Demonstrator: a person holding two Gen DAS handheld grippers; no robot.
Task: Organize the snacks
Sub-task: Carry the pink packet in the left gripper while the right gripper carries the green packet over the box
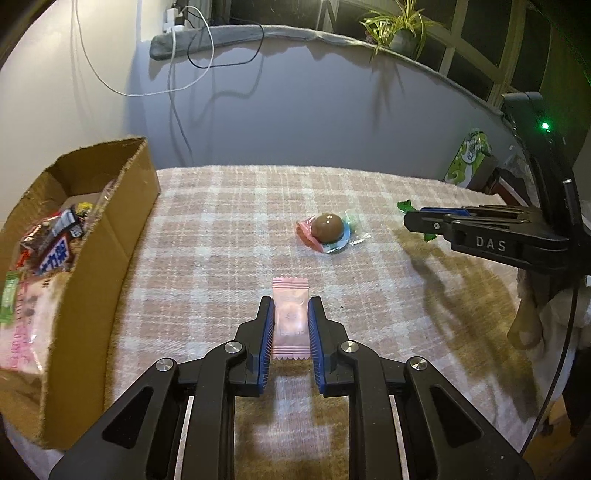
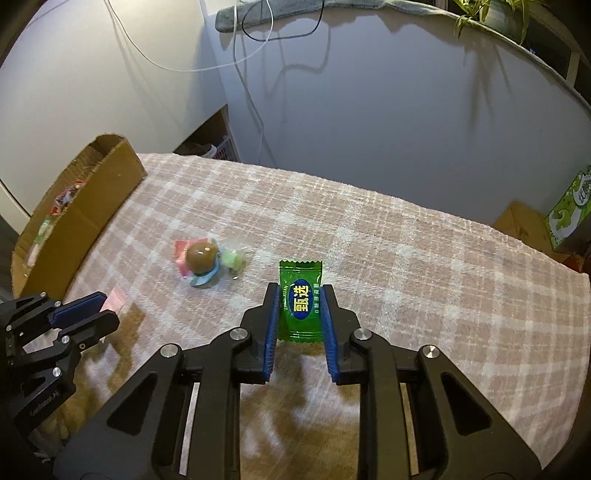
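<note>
My left gripper [image 1: 290, 306] is shut on a pink candy wrapper [image 1: 290, 319], held just above the checked cloth. My right gripper [image 2: 300, 291] is shut on a green candy packet [image 2: 300, 301] with a blue oval label. In the left wrist view the right gripper [image 1: 408, 218] shows at the right with the green packet [image 1: 405, 205] sticking out of it. A brown ball-shaped sweet [image 1: 327, 227] lies on a small pile of wrapped candies mid-table, also in the right wrist view [image 2: 201, 254]. A cardboard box [image 1: 110, 229] with several snacks stands at the left.
The table carries a pink checked cloth [image 1: 229, 229]. A green printed box [image 1: 467, 162] stands off the table's far right. Cables [image 1: 173, 85] hang down the wall behind. A potted plant [image 1: 400, 29] sits on the ledge.
</note>
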